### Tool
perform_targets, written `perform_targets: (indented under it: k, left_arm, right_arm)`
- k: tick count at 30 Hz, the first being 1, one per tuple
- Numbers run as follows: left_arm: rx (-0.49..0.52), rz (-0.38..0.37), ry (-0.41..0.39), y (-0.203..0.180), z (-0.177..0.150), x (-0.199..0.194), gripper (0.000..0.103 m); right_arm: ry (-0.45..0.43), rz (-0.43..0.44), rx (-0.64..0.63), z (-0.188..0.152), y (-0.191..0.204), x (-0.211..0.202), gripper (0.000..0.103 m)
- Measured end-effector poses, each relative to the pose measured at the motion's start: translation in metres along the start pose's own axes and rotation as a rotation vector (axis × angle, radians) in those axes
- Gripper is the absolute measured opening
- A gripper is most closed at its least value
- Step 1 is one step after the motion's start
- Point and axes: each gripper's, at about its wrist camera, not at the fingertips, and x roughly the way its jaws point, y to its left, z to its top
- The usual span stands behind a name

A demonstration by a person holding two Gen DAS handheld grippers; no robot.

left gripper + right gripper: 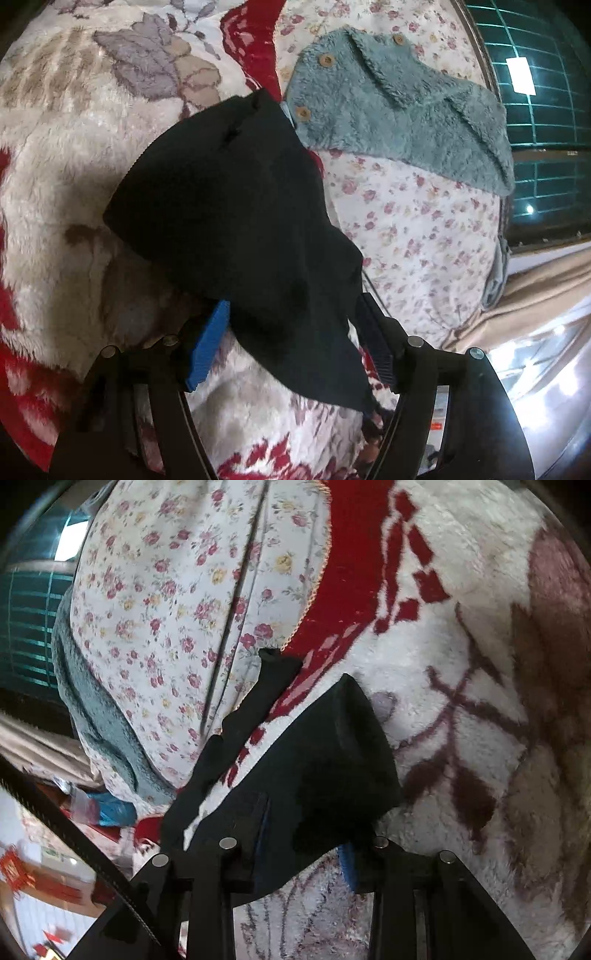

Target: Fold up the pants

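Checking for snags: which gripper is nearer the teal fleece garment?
Left. The left gripper faces the teal fleece garment beyond the black pants; from the right gripper it lies far aside.
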Motion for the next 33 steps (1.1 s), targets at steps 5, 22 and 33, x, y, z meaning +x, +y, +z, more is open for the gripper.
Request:
perform_targets:
  k: [5, 22, 33]
  left_arm:
    - [0.054, 0.193, -0.041, -0.001, -0.007, -0.003, 0.021]
    - [-0.011, 0.092, -0.057, 0.032, 0.016, -0.015, 0.063]
    - [0.068, 0.18, -0.173, 0.017, -0.004, -0.036, 0.009]
  right_arm:
    - [-0.008, -0.081, -0.109, -0.002, 0.011, -0.003, 0.007]
    - [0.009, -0.121, -0.146, -0.013, 0.013, -0.005, 0.007]
    - [0.009, -0.135, -0.189, -0.015, 0.022, -0.017, 0.005]
